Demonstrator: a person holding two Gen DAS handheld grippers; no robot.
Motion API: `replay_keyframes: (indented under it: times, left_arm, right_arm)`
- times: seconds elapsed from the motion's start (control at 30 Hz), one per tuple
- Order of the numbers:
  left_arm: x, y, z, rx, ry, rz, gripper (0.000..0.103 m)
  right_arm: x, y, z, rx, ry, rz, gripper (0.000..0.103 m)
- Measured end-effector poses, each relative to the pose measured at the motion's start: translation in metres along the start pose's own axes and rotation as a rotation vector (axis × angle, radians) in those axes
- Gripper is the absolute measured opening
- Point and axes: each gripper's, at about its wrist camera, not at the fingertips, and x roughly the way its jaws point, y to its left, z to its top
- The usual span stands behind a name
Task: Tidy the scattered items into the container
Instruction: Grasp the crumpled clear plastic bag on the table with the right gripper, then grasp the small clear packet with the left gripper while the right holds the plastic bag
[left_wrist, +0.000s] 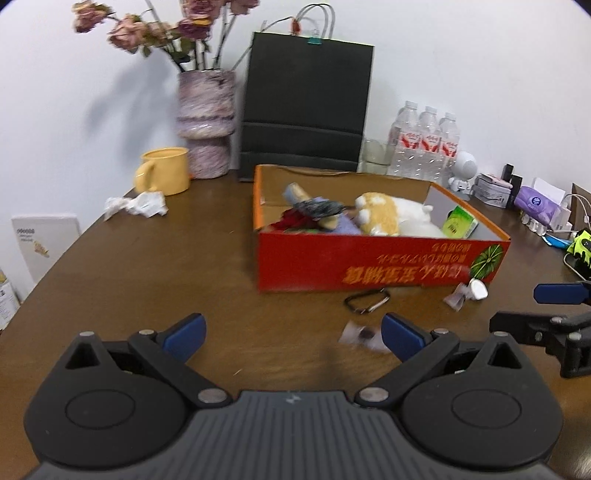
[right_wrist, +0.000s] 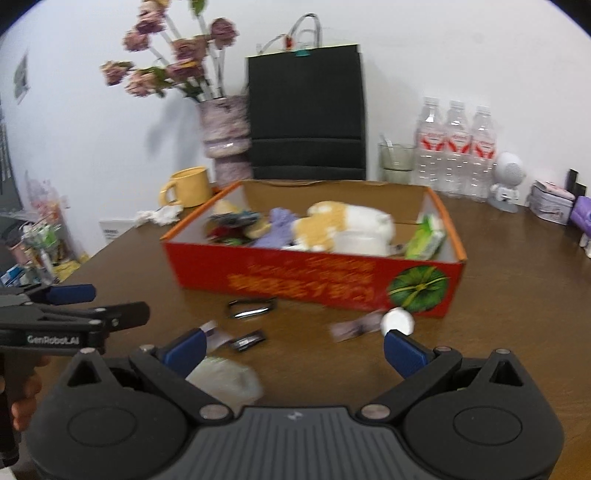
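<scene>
Between picks. Left gripper (left_wrist: 291, 334) and right gripper (right_wrist: 293, 349) both released, empty. Red cardboard box (right_wrist: 314, 273) part filled; carabiner (right_wrist: 252, 307), white cap (right_wrist: 398, 321), what looks like a clear wrapper (right_wrist: 225, 380) loose just before it. Next: choose one, descend, close

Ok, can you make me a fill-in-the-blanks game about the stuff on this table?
1. The plush toy lies inside the ____ cardboard box.
2. The mug beside the vase is ____.
3. The carabiner lies on the ____, outside the box.
4. Both the left gripper and the right gripper are ____.

Missing words: red; yellow; table; open
</scene>
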Motion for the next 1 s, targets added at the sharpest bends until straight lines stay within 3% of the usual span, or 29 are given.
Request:
replay_keyframes:
  times: [0.27, 0.63, 0.73, 0.77, 0.8, 1.0]
  left_arm:
    - [-0.016, 0.035, -0.02, -0.025, 0.009, 0.019, 0.103]
    - [-0.006, 0.045, -0.032, -0.032, 0.044, 0.006, 0.103]
    - [-0.005, 0.042, -0.031, -0.028, 0.047, 0.0, 0.103]
    - [-0.004, 0.041, -0.03, -0.027, 0.049, -0.003, 0.103]
    - [-0.003, 0.038, -0.03, -0.025, 0.051, -0.003, 0.103]
    - [0.011, 0.014, -0.022, 0.002, 0.063, -0.021, 0.103]
  right_arm:
    - [0.012, 0.04, -0.024, -0.01, 0.05, -0.001, 0.102]
    - [0.026, 0.051, -0.038, -0.006, 0.078, -0.019, 0.096]
    - [0.028, 0.051, -0.039, -0.012, 0.084, -0.01, 0.076]
    - [0.028, 0.051, -0.039, -0.013, 0.086, -0.004, 0.053]
    - [0.028, 0.05, -0.039, -0.013, 0.085, 0.003, 0.04]
    - [0.018, 0.033, -0.035, -0.002, 0.039, 0.003, 0.038]
